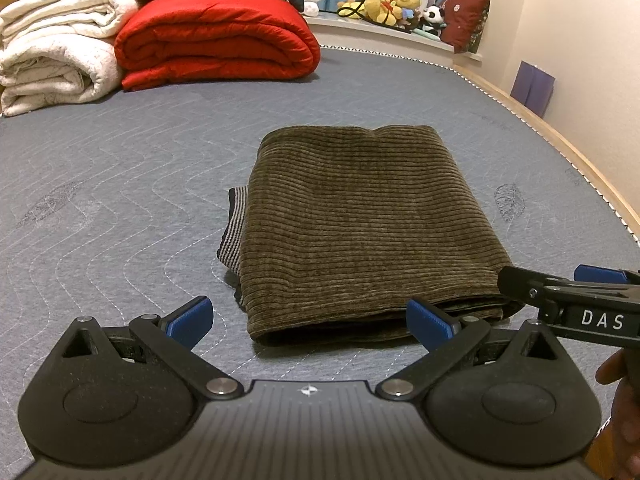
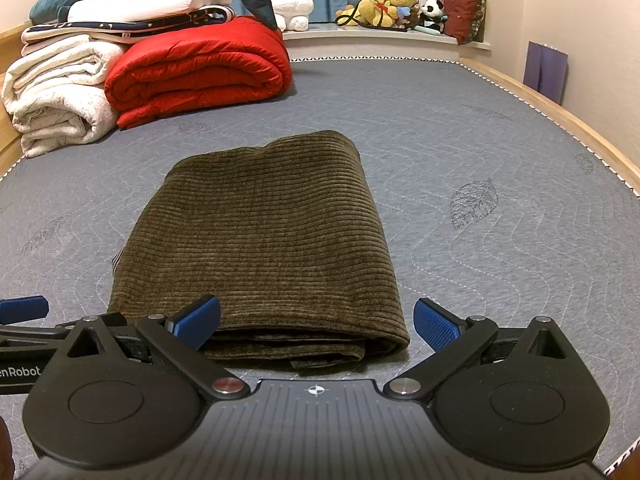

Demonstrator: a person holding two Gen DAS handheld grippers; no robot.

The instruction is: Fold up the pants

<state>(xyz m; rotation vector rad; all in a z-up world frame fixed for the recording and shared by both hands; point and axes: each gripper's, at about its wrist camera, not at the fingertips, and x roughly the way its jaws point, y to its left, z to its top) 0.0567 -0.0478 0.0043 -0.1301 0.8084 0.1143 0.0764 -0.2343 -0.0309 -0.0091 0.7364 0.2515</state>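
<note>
Olive-brown corduroy pants (image 1: 360, 224) (image 2: 260, 240) lie folded into a compact rectangle on the grey quilted mattress (image 1: 120, 208) (image 2: 500, 240). A striped lining edge (image 1: 234, 228) sticks out at the fold's left side. My left gripper (image 1: 310, 320) stands open just short of the near folded edge, with nothing between its blue pads. My right gripper (image 2: 316, 322) is open too, at the near right corner of the pants, holding nothing. In the left wrist view the right gripper (image 1: 560, 292) shows at the right edge, beside the pants' corner.
A red folded quilt (image 1: 216, 40) (image 2: 200, 68) and white rolled blankets (image 1: 52, 64) (image 2: 56, 92) are stacked at the far left. Plush toys (image 1: 392, 4) (image 2: 384, 4) and a dark red cushion (image 1: 468, 20) line the far ledge. The wooden bed rail (image 1: 560, 140) runs along the right.
</note>
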